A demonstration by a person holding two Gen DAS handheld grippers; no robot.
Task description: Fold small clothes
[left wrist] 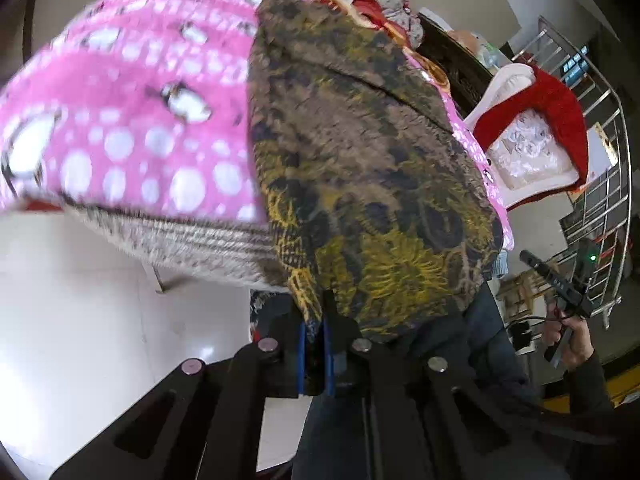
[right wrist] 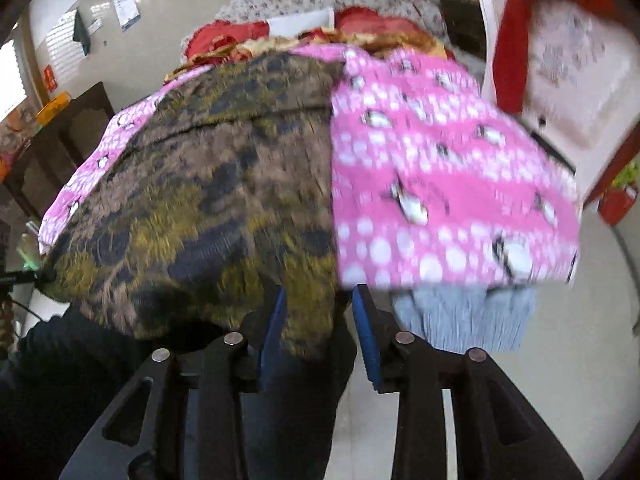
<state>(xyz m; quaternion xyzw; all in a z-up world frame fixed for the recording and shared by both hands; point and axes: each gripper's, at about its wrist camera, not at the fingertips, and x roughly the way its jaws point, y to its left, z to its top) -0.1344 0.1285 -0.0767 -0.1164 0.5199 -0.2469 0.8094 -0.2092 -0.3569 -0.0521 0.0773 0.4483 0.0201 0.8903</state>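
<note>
A brown, yellow and black patterned garment [left wrist: 360,152] lies spread on a pink dotted blanket [left wrist: 132,120] and hangs over the near edge. My left gripper [left wrist: 316,322] is shut on the garment's near corner, with the fabric pinched between the blue pads [left wrist: 329,356]. In the right wrist view the same garment [right wrist: 208,200] fills the left half over the pink blanket [right wrist: 440,184]. My right gripper [right wrist: 320,294] stands open at the hanging hem; fabric shows between the fingers [right wrist: 366,320], unpressed. The left wrist view also shows the right gripper [left wrist: 532,262], held in a hand just off the garment's other corner.
Red and floral clothes [right wrist: 320,12] are piled at the far side. A white chair draped in red cloth [left wrist: 532,132] stands to one side, with a metal railing [left wrist: 600,184] behind it. Grey ribbed fabric [right wrist: 468,320] hangs below the blanket. Pale tiled floor [left wrist: 80,300] lies below.
</note>
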